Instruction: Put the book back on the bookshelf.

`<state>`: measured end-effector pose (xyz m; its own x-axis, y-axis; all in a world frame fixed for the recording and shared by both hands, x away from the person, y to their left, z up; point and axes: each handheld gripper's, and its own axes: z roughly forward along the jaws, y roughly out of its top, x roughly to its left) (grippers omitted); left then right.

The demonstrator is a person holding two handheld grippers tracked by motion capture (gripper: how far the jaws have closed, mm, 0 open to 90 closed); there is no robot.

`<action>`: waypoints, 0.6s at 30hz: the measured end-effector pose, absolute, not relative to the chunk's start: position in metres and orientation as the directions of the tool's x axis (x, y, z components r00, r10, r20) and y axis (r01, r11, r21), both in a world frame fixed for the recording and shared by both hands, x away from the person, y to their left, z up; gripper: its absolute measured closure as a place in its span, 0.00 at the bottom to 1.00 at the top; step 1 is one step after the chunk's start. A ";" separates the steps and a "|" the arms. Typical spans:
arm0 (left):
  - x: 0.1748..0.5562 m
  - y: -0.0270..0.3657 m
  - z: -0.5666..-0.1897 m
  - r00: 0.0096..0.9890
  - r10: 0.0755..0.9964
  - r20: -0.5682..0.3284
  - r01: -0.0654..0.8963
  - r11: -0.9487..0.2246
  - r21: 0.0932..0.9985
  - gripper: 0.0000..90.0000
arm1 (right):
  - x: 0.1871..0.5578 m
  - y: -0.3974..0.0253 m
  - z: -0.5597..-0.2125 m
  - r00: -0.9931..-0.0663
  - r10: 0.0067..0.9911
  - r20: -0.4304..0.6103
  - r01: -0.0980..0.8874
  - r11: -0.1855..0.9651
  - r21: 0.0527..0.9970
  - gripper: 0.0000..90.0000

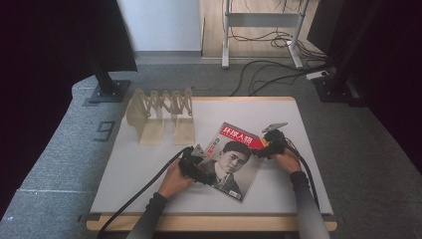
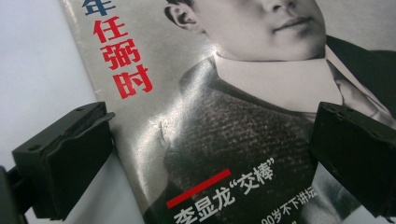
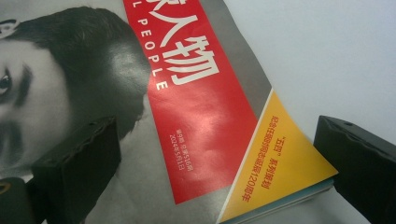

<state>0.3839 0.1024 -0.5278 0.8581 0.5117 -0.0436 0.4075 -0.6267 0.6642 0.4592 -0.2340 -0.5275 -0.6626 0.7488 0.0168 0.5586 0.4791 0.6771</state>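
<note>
Both tools (jaws apart) over magazine [image 1: 233, 160] edges; bare table [image 1: 139, 169] around.

The left tongs [image 2: 205, 168] hang wide open over a magazine [image 2: 224, 116]; the left jaw sits past the cover's left edge above the white table [image 2: 32, 70], the right jaw over the portrait's dark jacket
</note>
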 end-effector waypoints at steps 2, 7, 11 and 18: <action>0.381 0.102 -0.528 0.859 0.510 -0.044 0.406 -0.626 0.665 0.00 | 0.456 -0.234 -0.528 -0.666 0.746 0.011 0.550 0.481 0.683 0.01; 0.364 0.103 -0.528 0.870 0.490 -0.046 0.394 -0.636 0.663 0.00 | 0.439 -0.236 -0.529 -0.674 0.739 0.016 0.543 0.480 0.689 0.00; 0.350 0.103 -0.528 0.877 0.478 -0.046 0.385 -0.643 0.662 0.00 | 0.426 -0.239 -0.531 -0.681 0.731 0.035 0.545 0.474 0.692 0.00; 0.330 0.102 -0.528 0.884 0.465 -0.045 0.374 -0.647 0.664 0.00 | 0.413 -0.240 -0.531 -0.684 0.728 0.042 0.546 0.473 0.691 0.00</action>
